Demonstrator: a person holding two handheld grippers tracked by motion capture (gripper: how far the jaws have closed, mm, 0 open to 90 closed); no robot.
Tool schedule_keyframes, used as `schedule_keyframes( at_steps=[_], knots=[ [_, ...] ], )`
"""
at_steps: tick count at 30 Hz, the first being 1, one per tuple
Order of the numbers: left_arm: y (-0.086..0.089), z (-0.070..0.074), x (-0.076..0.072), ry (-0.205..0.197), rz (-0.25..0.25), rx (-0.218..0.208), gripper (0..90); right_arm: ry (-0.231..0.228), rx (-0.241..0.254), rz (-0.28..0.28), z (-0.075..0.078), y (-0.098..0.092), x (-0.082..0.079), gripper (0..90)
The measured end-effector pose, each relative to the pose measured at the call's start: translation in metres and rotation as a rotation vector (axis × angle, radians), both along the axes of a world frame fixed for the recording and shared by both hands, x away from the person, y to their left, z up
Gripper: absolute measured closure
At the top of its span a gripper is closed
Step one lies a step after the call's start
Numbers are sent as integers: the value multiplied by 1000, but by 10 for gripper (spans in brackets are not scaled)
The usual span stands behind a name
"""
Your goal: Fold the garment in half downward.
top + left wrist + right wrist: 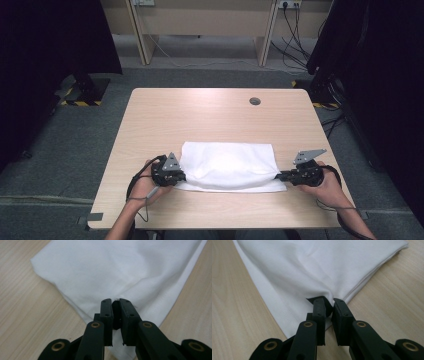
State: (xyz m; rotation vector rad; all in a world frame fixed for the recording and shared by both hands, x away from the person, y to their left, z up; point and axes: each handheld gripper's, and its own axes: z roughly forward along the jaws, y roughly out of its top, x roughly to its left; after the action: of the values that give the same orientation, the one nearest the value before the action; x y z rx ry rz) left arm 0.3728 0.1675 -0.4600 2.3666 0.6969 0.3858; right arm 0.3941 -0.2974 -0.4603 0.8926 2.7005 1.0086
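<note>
High view: white cloth [227, 165], folded, lies flat on the near half of the light wood desk [210, 115], long side running left-right. Left gripper [181, 176] sits at the cloth's near-left corner, held in the person's left hand [147, 184]; right gripper [278, 175] at the near-right corner, held in the right hand [327, 184]. Both point inward, toward each other, low over the desk. Top layer of cloth bulges a bit btw the two grips, w/ a thinner under-layer showing along the near edge. Small round grommet hole [255, 101] in the far-right part of the desk, well apart from the cloth. Grey floor around, dark curtains either side.

Left gripper view: left gripper [115, 301] has its fingers [106, 310] closed together on a pinch of the cloth [105, 270]; fabric gathers into a point right at the tips. Lower layer w/ stitched hem lies flat beneath, on the desk [22, 310].

Right gripper view: right gripper [328, 300] same story, fingers [319, 310] clamped on a corner fold of the cloth [317, 265], creases fanning out from the pinch. Stacked layer edges visible on the right side; hemmed layer flat on the desk [387, 302] to the left.
</note>
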Motion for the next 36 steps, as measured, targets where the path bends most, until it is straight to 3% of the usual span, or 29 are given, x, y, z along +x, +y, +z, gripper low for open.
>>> schedule_keyframes(
  at_steps=[9, 10, 11, 12, 13, 18, 20, 21, 23, 26, 27, 28, 29, 30, 31, 32, 33, 34, 35, 36],
  knots=[
    [-1, -2, 33, 6, 43, -16, 812, -20, -23, -82, 1, 3, 27, 808],
    [-2, -2, 46, 4, 61, -15, 812, -21, -23, -91, 1, 4, 31, 807],
    [-2, -2, 46, 4, 61, -15, 812, -21, -23, -91, 1, 4, 31, 807],
    [-2, -2, 46, 4, 61, -15, 812, -27, -27, -122, 1, 5, 43, 807],
    [-3, -2, 55, -1, 80, -17, 812, -27, -27, -122, 1, 5, 43, 806],
    [-3, -3, 69, -9, 112, -17, 812, -39, -30, -156, 1, 9, 59, 802],
    [-3, -1, 69, -23, 114, -13, 811, -46, -26, -172, 1, 10, 66, 795],
    [-3, -1, 69, -23, 114, -13, 768, -46, -26, -172, 1, 10, 66, 795],
    [-3, -1, 69, -23, 114, -13, 768, -57, -13, -183, 0, 9, 67, 745],
    [-1, 3, 66, -31, 106, -19, 768, -57, -13, -183, 0, 9, 67, 745],
    [-1, 3, 66, -31, 106, -19, 703, -57, -13, -183, 0, 9, 67, 745],
    [2, 12, 61, -58, 97, -57, 703, -59, -10, -173, 3, 7, 63, 693],
    [2, 12, 61, -58, 97, -57, 609, -59, -10, -173, 3, 7, 63, 693],
    [2, 12, 61, -58, 97, -57, 609, -78, 8, -176, 11, 3, 58, 693],
    [3, 23, 59, -89, 98, -94, 609, -78, 8, -176, 11, 3, 58, 635],
    [3, 23, 59, -89, 98, -94, 565, -78, 8, -176, 11, 3, 58, 635],
    [3, 23, 59, -89, 98, -94, 565, -109, 67, -188, 22, -1, 55, 610],
    [-4, 32, 62, -121, 107, -110, 565, -109, 67, -188, 22, -1, 55, 610],
    [-4, 32, 62, -121, 107, -110, 548, -109, 67, -188, 22, -1, 55, 610],
    [-19, 33, 71, -122, 96, -87, 548, -126, 118, -211, 33, 3, 56, 597]
  ],
)
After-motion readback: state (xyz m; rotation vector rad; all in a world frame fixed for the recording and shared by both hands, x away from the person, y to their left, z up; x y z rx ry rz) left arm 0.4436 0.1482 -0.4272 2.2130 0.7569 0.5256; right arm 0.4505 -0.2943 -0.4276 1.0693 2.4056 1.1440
